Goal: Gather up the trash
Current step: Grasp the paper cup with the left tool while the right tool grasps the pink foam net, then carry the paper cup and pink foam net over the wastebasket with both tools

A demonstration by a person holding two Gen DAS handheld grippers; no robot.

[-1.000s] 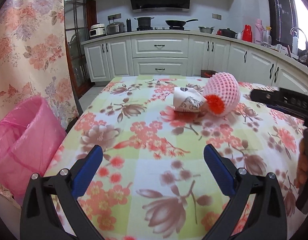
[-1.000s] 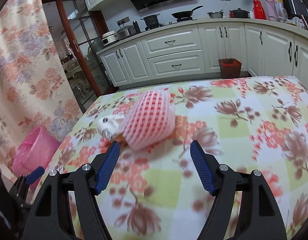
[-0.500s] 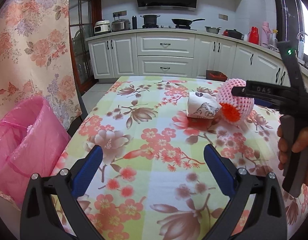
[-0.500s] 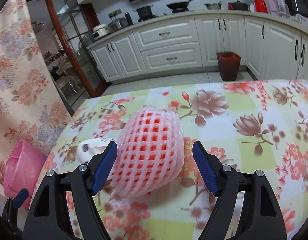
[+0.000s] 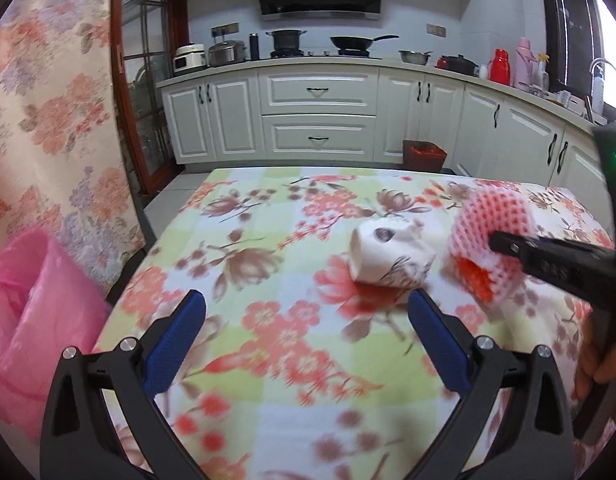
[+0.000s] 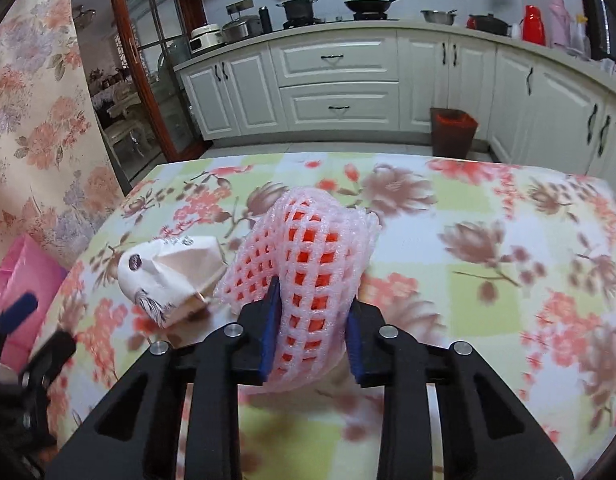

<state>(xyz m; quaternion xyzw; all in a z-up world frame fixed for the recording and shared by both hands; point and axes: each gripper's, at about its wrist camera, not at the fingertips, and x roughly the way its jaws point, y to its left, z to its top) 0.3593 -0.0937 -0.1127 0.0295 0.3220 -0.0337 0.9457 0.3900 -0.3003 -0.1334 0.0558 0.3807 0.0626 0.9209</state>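
Right gripper (image 6: 309, 330): blue pads pressed into both flanks of the pink foam fruit net (image 6: 308, 264), squeezing it to a narrow waist; clamped on it, net low over the floral tablecloth (image 6: 487, 280), whether lifted clear cannot be told. Orange shows through the mesh holes, and an orange patch at the net's open end in the left wrist view. Left gripper (image 5: 308, 336): blue pads standing wide apart, nothing between them, hovering over the near part of the cloth and aimed toward the crushed paper cup (image 5: 389, 256). Cup lies on its side just beside the net, on the net's left in the right wrist view; touching or merely close, cannot tell. Pink bin bag (image 5: 32, 332) sits off the table's left edge, mouth open, well apart from both items; its contents are not visible. Progress, as a judgement: early. One piece gripped, none seen bagged; net must travel across to the bag, cup not yet picked up. Small dark bin with red liner (image 6: 453, 130) on the floor by the cabinets. Writing: faint letters on the right gripper's black arm in the left wrist view, and dark print on the cup, both too blurred to read.
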